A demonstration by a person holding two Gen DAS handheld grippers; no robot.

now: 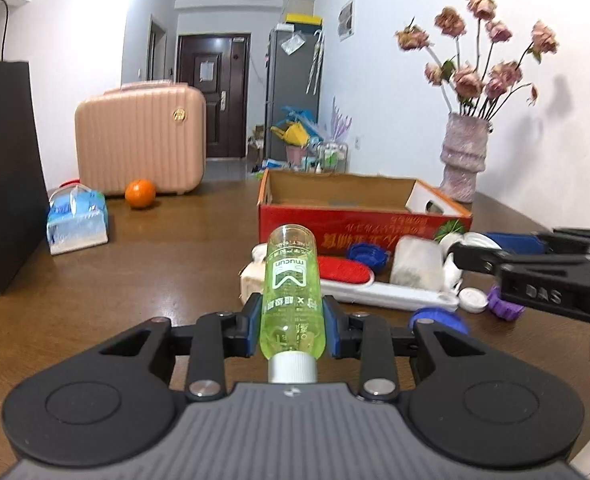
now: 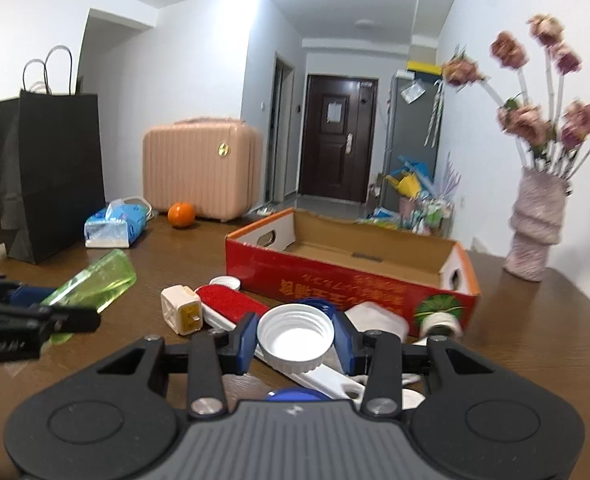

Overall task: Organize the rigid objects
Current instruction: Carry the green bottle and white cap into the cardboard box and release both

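Note:
My left gripper (image 1: pixel 293 314) is shut on a green clear bottle (image 1: pixel 291 288) with a white cap, held above the table; the bottle also shows in the right wrist view (image 2: pixel 95 282). My right gripper (image 2: pixel 295 338) is shut on a white screw lid (image 2: pixel 295 334), held above the pile. An open red cardboard box (image 1: pixel 359 224), also in the right wrist view (image 2: pixel 335 276), stands just behind the pile. The pile holds a red-and-white lint brush (image 1: pixel 359 280), a white charger cube (image 2: pixel 183 310), blue lids (image 1: pixel 365 254) and white lids (image 1: pixel 472 299).
A pink vase with dried roses (image 1: pixel 465 156) stands right of the box. A tissue pack (image 1: pixel 77 220), an orange (image 1: pixel 140 193), a pink suitcase (image 1: pixel 141 140) and a black paper bag (image 1: pixel 3 176) are at the left. The right gripper's body (image 1: pixel 543 280) reaches in from the right.

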